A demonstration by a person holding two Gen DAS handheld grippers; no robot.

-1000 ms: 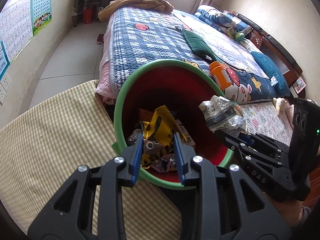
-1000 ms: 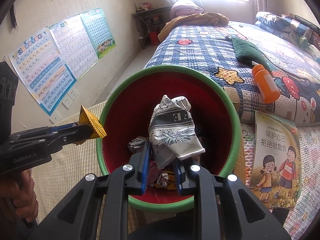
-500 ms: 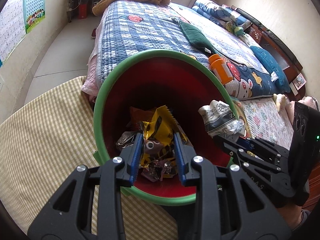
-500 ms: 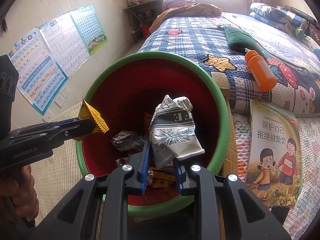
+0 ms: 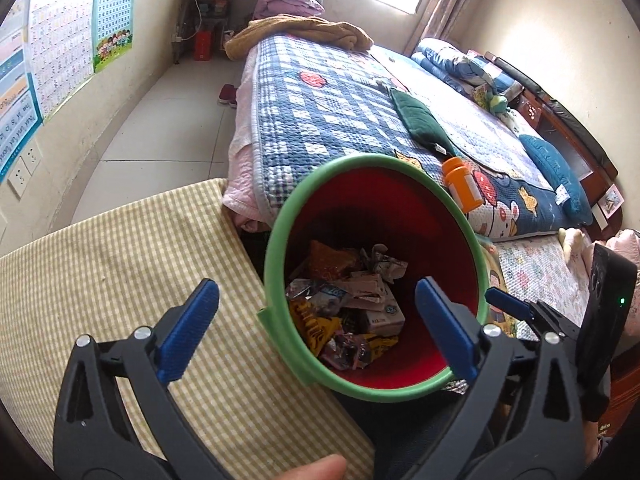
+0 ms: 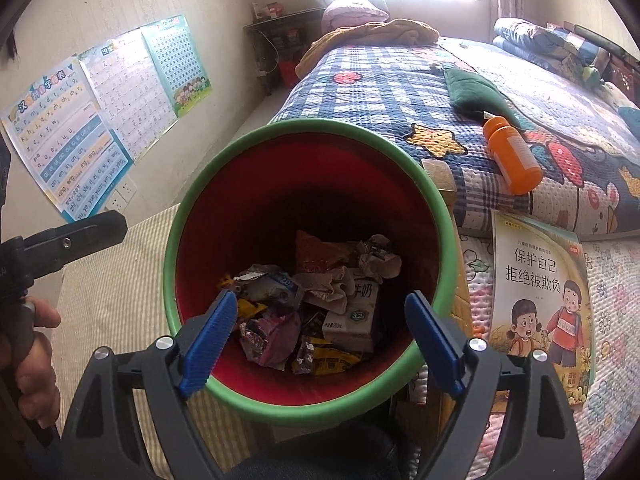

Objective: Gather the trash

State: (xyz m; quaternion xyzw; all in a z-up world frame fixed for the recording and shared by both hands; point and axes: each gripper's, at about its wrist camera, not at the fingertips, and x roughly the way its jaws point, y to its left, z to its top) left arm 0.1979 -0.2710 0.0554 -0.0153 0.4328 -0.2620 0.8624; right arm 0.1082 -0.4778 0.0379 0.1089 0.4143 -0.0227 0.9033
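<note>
Posters (image 6: 76,128) hang on the wall at far left, above a yellow checked cloth (image 5: 92,280) spread beside the bed. Next comes the left gripper (image 5: 320,328), its blue-padded jaws spread wide and holding nothing; one finger hangs over the cloth, the other over the mouth of the bin. The bin (image 6: 308,130) — red inside, green around the rim — stands between cloth and bed, and the trash (image 6: 316,304) lies heaped at its bottom: a crumpled paper wad, a small milk carton, yellow and silver wrappers. The right gripper (image 6: 320,336) hovers over the same opening, jaws likewise parted wide and empty, both tips within the rim's outline. Further right, an orange bottle (image 6: 512,158) lies on its side on the blue checked quilt (image 6: 380,92), near a dark green cushion (image 6: 476,92). A children's picture book (image 6: 540,304) lies just right of the bin.
</note>
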